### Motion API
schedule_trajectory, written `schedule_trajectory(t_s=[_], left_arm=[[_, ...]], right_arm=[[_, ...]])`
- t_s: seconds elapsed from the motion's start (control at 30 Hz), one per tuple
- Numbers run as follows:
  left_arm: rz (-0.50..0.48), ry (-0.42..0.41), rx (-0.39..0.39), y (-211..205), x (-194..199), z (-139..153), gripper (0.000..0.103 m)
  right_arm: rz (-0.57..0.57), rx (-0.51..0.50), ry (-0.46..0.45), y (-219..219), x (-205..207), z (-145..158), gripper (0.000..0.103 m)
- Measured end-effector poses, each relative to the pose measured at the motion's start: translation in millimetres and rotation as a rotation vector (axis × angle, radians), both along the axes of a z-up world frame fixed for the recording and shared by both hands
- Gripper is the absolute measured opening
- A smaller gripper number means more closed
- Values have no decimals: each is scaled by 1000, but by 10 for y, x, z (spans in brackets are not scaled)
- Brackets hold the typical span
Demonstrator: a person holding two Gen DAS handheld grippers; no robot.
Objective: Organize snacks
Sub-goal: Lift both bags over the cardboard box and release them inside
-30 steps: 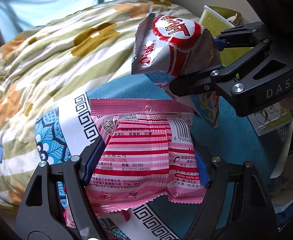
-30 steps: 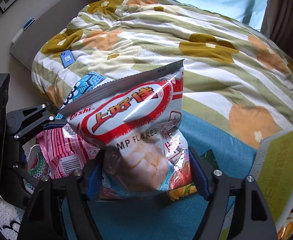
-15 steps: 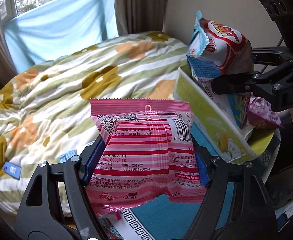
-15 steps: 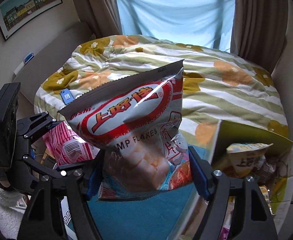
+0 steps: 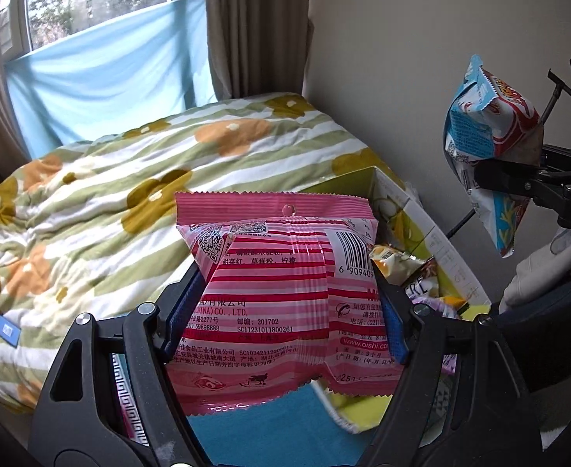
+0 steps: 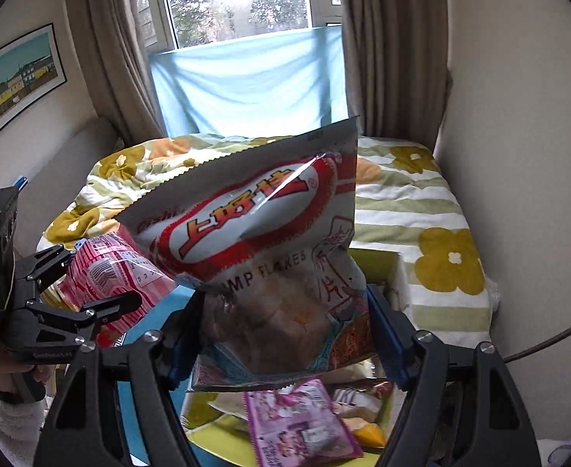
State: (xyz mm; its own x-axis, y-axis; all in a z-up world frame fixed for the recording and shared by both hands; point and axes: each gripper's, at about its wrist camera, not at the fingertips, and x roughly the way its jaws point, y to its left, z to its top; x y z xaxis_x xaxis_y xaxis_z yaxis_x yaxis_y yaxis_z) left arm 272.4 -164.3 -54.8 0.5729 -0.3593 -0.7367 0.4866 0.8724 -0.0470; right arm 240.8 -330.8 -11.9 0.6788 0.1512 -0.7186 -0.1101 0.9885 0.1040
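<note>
My left gripper [image 5: 287, 307] is shut on a pink striped snack bag [image 5: 281, 292], held upright in the air above the bed's edge. My right gripper [image 6: 285, 330] is shut on a red-and-white shrimp flakes bag [image 6: 254, 225], held over the yellow-green box [image 6: 215, 432]. In the left wrist view the shrimp flakes bag [image 5: 488, 144] hangs high at the right, and the box [image 5: 414, 214] with several snack packs lies below it. In the right wrist view the pink bag [image 6: 110, 276] and the left gripper [image 6: 90, 284] sit at the left.
A flowered, striped quilt [image 5: 129, 194] covers the bed behind. A purple snack pack [image 6: 301, 424] lies in the box. A blue cloth [image 5: 254, 428] lies under the left gripper. The wall [image 5: 422, 58] stands close on the right, and curtains [image 6: 114, 58] frame the window.
Both grippers have risen with their bags and tilted up, so the window and wall now show. The right gripper has moved over the box; grips are unchanged.
</note>
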Motion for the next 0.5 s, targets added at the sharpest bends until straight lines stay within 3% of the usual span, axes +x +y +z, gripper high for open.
schedule_trajectory(t_s=[0.2, 0.33, 0.4, 0.47, 0.5], left_arm=[[28, 48, 19, -672, 196, -237, 74], [43, 91, 17, -909, 327, -432, 76], [34, 114, 28, -976, 424, -554, 83], [54, 139, 58, -994, 547, -688, 98], [58, 150, 53, -973, 595, -737, 98]], right_arm=[[-20, 28, 27, -558, -21, -103, 72], [-16, 80, 65, -733, 45, -261, 72], [-3, 102, 81, -779, 99, -352, 72], [11, 105, 93, -795, 136, -428, 72], [16, 105, 98, -797, 147, -462, 72]])
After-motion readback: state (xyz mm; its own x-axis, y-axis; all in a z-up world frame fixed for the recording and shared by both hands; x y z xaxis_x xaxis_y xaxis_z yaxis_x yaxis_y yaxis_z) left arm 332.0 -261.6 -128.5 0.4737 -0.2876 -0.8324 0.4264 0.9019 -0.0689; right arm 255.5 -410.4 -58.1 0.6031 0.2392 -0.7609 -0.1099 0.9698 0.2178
